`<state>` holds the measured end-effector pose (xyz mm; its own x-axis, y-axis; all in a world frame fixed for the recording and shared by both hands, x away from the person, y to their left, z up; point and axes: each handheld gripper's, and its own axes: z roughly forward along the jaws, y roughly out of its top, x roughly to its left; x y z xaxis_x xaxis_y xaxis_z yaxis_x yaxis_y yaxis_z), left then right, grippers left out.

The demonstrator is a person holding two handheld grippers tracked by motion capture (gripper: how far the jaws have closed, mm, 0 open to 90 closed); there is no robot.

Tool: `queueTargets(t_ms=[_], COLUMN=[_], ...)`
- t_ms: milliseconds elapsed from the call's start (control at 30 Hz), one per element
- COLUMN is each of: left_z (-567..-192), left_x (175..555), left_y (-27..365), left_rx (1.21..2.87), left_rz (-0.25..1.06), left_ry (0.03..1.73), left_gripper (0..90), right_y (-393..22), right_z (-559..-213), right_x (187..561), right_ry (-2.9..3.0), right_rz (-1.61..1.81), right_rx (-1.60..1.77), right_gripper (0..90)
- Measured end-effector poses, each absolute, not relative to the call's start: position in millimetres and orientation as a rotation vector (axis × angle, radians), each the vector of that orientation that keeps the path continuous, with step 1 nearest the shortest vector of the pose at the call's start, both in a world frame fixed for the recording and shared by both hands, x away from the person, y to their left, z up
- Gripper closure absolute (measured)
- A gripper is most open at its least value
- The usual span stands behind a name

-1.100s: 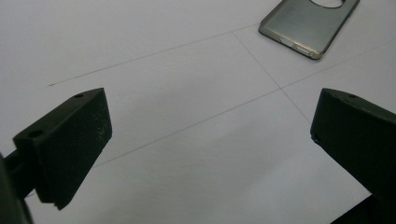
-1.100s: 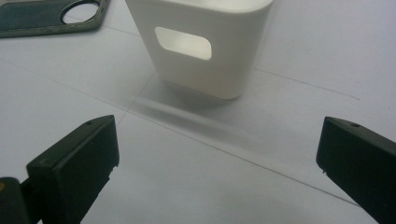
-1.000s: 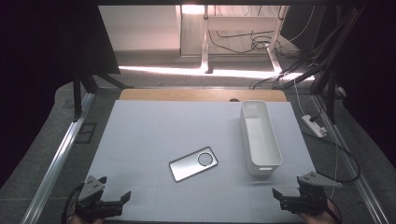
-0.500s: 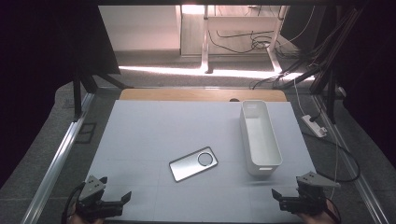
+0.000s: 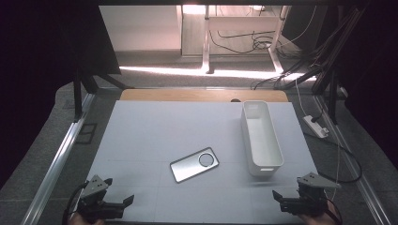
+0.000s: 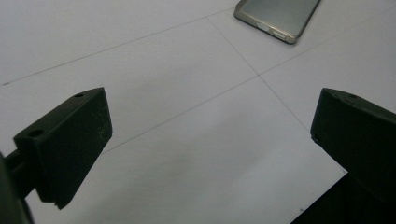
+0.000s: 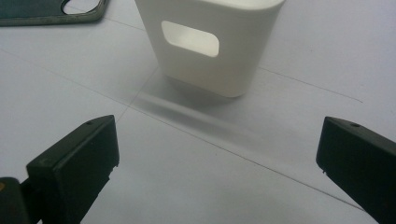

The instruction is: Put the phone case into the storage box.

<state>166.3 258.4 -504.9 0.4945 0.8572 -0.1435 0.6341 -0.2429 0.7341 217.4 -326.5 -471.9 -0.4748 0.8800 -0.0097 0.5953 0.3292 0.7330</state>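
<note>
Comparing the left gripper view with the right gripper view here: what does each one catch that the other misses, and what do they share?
Left gripper view alone: the phone case's plain end with its side cutout. Right gripper view alone: the white bin's near end with its handle slot, and the case's camera-hole end. Shared: the white table, the case, and each gripper's own two black jaws set wide apart, holding nothing.

The right gripper (image 7: 219, 163) held its 2 black jaws wide apart over the white table (image 7: 196, 186), gripping nothing. Ahead stood the short end of a white bin (image 7: 205, 46) with a rounded slot handle. A phone case (image 7: 51, 11) lay at upper left.
</note>
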Motion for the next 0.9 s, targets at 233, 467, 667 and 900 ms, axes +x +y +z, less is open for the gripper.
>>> queueTargets(t_ms=[233, 467, 667, 900], left_z=[-503, -501, -500, -495], left_x=[171, 175, 181, 190], left_y=[259, 257, 255, 249], left_rx=[1.95, 1.944, 1.954, 1.988], left_rz=[0.326, 0.342, 0.353, 0.355], left_ry=[1.198, 1.169, 1.163, 1.157], left_gripper=[0.0, 0.0, 0.0, 0.0], right_y=[-326, -326, -326, -325], right_z=[-472, -472, -472, -472], right_x=[218, 218, 218, 218], right_ry=[2.19, 2.192, 2.195, 2.197], right_rz=[0.948, 0.946, 0.944, 0.939], right_rx=[1.303, 1.301, 1.297, 1.295], right_gripper=[0.0, 0.0, 0.0, 0.0])
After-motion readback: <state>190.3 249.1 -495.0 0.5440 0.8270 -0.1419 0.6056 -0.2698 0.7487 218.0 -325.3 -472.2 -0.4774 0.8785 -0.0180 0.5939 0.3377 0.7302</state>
